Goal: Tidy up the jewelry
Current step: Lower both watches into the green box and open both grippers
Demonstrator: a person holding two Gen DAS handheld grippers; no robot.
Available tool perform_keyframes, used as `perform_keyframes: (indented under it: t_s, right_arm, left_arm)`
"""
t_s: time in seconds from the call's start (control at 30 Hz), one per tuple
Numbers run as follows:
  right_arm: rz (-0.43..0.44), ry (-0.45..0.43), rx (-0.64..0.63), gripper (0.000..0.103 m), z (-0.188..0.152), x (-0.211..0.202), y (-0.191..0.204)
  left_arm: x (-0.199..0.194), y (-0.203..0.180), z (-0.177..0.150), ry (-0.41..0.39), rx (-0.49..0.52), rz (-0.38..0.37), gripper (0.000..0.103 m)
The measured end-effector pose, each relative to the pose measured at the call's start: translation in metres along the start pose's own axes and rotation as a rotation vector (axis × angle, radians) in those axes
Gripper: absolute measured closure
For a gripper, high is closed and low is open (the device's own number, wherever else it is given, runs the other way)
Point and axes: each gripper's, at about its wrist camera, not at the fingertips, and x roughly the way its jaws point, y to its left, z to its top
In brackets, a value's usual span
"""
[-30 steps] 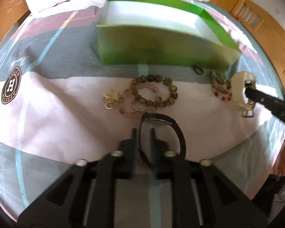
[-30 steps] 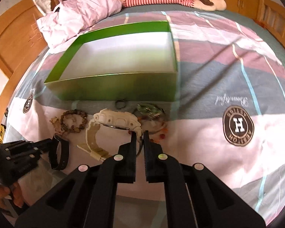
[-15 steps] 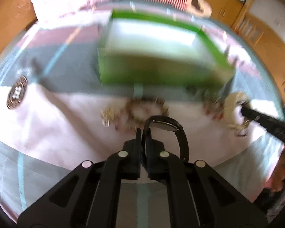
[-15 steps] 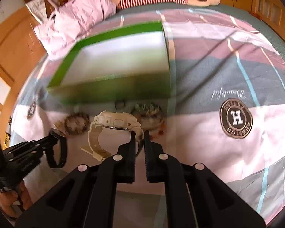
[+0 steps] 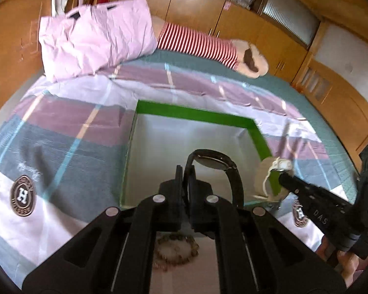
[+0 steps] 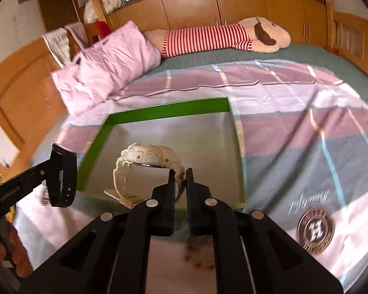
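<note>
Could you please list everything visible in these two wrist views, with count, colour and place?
black watch: one, black, strap clamped in the left gripper, raised over the box
cream watch: one, off-white, strap clamped in the right gripper, over the box
green box: one, green walls, pale bare floor, open on the bed
bead bracelet: one, brown and pale beads, on the bedspread below the left gripper
bedspread: one, pink, purple and grey plaid with round H crests
pillow: one, pink, far left
plush doll: one, red-striped, far bed edge
wooden cabinets: orange-brown, behind the bed
left gripper: black, shut
right gripper: black, shut
</note>
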Motion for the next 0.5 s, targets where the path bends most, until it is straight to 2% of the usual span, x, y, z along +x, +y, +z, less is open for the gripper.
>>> perform_keyframes:
  t_s: [0.23,0.27,0.3,0.33,0.37,0.43,0.5]
  right_arm:
    - [-0.003,0.026,0.065,0.094,0.007,0.027,-0.024]
    - [-0.002,0.029,0.065,0.086,0.008,0.028,-0.024]
    - [0.004,0.03,0.072,0.078,0.009,0.028,-0.024]
    - [0.006,0.026,0.083,0.054,0.01,0.025,-0.023]
    - [0.01,0.01,0.101,0.036,0.011,0.018,-0.023]
    - [0.026,-0.036,0.118,0.035,0.013,0.001,-0.022]
    - [0.033,-0.016,0.093,0.035,0.015,-0.016,-0.017]
  left_arm:
    - [0.026,0.013,0.011,0.006,-0.014,-0.005,0.097]
    - [0.028,0.014,0.012,0.01,-0.027,-0.002,0.092]
    - [0.026,0.017,0.011,0.008,-0.044,-0.002,0.077]
    - [0.023,0.02,0.01,0.004,-0.063,-0.004,0.058]
    - [0.017,0.019,0.009,-0.006,-0.068,-0.007,0.053]
    - [0.004,0.017,0.008,-0.02,-0.04,0.001,0.052]
    - [-0.016,0.014,-0.001,-0.018,-0.009,0.025,0.051]
